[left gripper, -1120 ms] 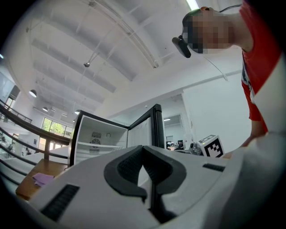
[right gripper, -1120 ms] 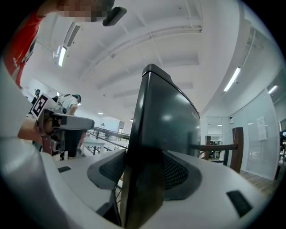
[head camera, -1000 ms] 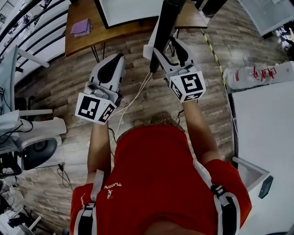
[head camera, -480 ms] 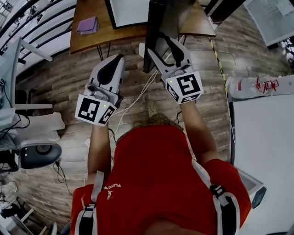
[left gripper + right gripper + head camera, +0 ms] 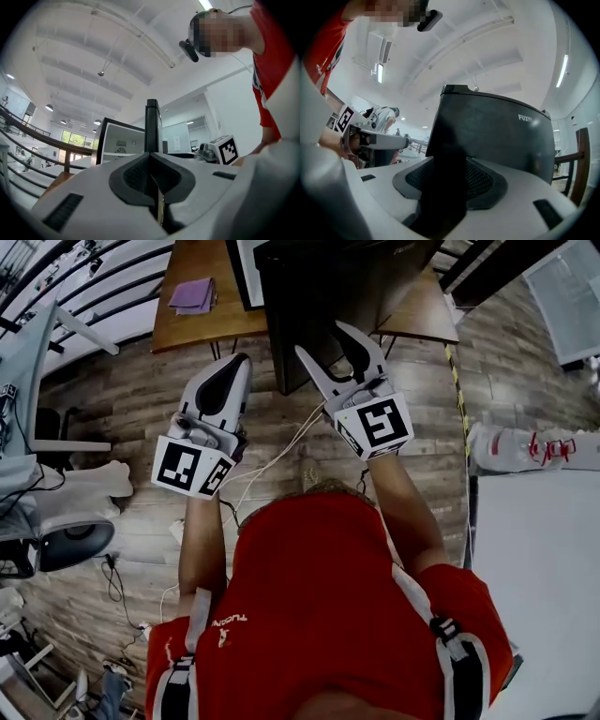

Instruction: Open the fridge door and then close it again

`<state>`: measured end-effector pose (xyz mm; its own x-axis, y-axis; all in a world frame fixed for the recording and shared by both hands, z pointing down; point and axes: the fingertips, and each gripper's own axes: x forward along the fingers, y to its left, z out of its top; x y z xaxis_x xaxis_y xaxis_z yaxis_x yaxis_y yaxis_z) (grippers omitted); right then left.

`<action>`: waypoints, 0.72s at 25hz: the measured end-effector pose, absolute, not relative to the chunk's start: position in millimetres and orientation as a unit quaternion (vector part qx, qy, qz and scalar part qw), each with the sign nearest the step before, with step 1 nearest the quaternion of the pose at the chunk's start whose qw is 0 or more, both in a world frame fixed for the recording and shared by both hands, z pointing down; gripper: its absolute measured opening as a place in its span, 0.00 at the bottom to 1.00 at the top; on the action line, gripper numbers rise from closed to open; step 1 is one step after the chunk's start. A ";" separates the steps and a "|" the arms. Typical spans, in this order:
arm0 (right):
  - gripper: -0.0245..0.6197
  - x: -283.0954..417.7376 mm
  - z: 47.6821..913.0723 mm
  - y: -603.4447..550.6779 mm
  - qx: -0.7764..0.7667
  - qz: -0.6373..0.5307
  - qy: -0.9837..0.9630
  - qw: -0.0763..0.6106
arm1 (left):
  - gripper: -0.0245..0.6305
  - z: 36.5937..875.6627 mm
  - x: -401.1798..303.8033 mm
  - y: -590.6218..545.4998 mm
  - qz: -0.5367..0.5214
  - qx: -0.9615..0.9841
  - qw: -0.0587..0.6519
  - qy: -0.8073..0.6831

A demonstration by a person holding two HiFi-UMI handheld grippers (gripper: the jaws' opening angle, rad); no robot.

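Note:
The fridge's black door (image 5: 347, 287) stands swung out from the white fridge cabinet (image 5: 246, 263) on the wooden table (image 5: 202, 324). My right gripper (image 5: 322, 338) is held against the door's lower part. Its jaws are wide apart and closing, and no pad visibly presses on anything. In the right gripper view the door's dark face (image 5: 497, 131) fills the space just ahead of the right gripper (image 5: 443, 171). My left gripper (image 5: 234, 362) is shut and empty, left of the door. From the left gripper (image 5: 151, 159) the door (image 5: 151, 124) shows edge-on.
A purple pad (image 5: 192, 294) lies on the table's left part. A white counter (image 5: 534, 559) with a plastic bottle (image 5: 525, 446) stands at the right. An office chair (image 5: 66, 540) is at the left, and cables (image 5: 272, 451) run over the wooden floor.
The door has swung from edge-on to showing its broad face, covering more of the white cabinet. My right gripper moved along with it. The left gripper shifted slightly forward, still shut.

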<state>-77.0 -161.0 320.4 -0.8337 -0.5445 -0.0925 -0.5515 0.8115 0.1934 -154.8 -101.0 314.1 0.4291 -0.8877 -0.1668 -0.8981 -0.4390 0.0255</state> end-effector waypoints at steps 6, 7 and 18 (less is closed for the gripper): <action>0.32 -89.9 320.6 -186.9 -0.265 0.112 0.958 0.018 | 0.05 315.4 -160.7 -125.3 0.076 -0.830 0.035 0.551; 0.30 -92.3 320.5 -190.8 -0.261 0.113 0.959 0.017 | 0.05 314.8 -161.4 -129.4 0.076 -0.828 0.036 0.555; 0.12 -112.9 330.2 -231.2 -0.233 0.108 0.966 0.013 | 0.05 312.1 -161.1 -167.1 0.072 -0.808 0.035 0.584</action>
<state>-112.9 -231.2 330.2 -0.8908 -0.4481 -0.0751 -0.4536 0.8680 0.2020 -161.1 -167.1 312.1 0.3084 -0.9382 -0.1569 -0.9483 -0.3162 0.0266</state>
